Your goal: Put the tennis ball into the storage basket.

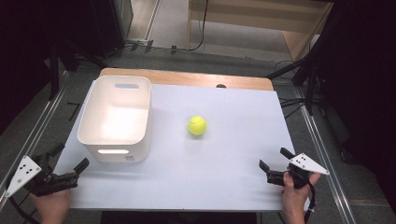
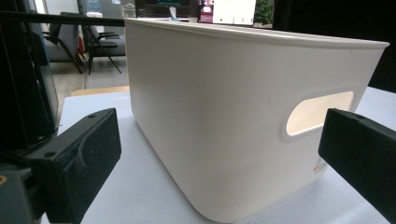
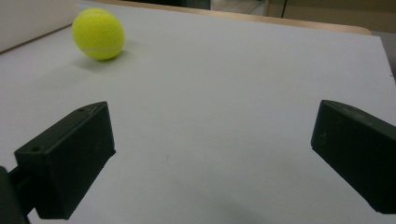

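Flat white table top (image 1: 196,182) under a wood-edged far rim, carrying two items. Deep white plastic bin with rounded corners and slot handles (image 1: 115,119), standing upright at the left half, apparently empty, though its floor is washed out by glare. Fuzzy yellow-green tennis ball (image 1: 197,125), resting on bare surface right of the bin, well apart from it, near the middle. Step in hand, as judged: start of the approach, nothing yet grasped. Next move, as judged: carry of the right gripper (image 1: 275,164) forward and left to straddle the ball, then closure and transfer into the bin. Right gripper near the front right corner, jaws spread wide, empty, touching nothing. Left gripper (image 1: 69,161) at the front left, just beside the bin's near wall, jaws likewise spread, gripping nothing.
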The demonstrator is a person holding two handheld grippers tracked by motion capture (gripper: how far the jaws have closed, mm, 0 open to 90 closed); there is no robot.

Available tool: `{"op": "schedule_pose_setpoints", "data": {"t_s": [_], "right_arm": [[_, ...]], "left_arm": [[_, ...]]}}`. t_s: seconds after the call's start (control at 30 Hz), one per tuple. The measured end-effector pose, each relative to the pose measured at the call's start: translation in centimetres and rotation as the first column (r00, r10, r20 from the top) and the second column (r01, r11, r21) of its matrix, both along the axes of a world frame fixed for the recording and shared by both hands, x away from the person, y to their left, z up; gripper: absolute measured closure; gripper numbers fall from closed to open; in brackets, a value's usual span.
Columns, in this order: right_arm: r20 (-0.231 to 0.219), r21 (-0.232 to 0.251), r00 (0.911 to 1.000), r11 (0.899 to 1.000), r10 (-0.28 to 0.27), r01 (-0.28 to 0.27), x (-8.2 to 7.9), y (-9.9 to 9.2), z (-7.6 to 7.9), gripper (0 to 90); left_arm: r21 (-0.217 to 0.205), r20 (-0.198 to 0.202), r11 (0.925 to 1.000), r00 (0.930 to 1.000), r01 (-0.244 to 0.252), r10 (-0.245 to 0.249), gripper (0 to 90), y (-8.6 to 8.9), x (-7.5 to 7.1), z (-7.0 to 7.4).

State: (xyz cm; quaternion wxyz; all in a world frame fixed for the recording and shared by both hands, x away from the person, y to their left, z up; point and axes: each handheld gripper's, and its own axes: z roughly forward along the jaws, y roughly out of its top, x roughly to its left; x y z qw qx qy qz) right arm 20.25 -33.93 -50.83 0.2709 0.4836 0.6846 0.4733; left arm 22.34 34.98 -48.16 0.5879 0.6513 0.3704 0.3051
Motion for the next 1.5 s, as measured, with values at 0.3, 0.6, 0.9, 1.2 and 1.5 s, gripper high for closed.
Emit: {"op": "schedule_pose_setpoints", "data": {"t_s": [0.3, 0.6, 0.9, 1.2, 1.5], "right_arm": [[-0.010, -0.027, 0.9990, 0.999, 0.043, -0.043, 1.0, 0.8, 1.2, 0.0], [-0.021, -0.046, 0.9972, 0.996, 0.072, -0.073, 2.2, 1.7, 2.3, 0.0], [-0.040, -0.068, 0.9931, 0.991, 0.110, -0.113, 3.8, 3.3, 2.9, 0.0], [-0.074, -0.074, 0.9870, 0.986, 0.142, -0.148, 5.4, 4.8, 3.0, 0.0], [-0.105, -0.069, 0.9813, 0.983, 0.161, -0.169, 7.0, 5.8, 2.5, 0.0]], "left_arm": [[0.007, 0.002, 1.0000, 1.0000, -0.002, 0.002, 0.0, -0.1, 0.0, 0.0], [0.005, 0.000, 1.0000, 1.0000, -0.005, 0.005, 0.0, -0.1, 0.0, 0.0], [0.010, 0.001, 0.9999, 1.0000, -0.002, 0.002, 0.0, -0.2, 0.0, 0.0], [0.032, 0.002, 0.9995, 1.0000, 0.001, -0.001, 0.0, -0.4, 0.0, 0.0], [0.051, 0.003, 0.9987, 1.0000, 0.006, -0.006, 0.0, -0.6, 0.0, 0.0]]}}
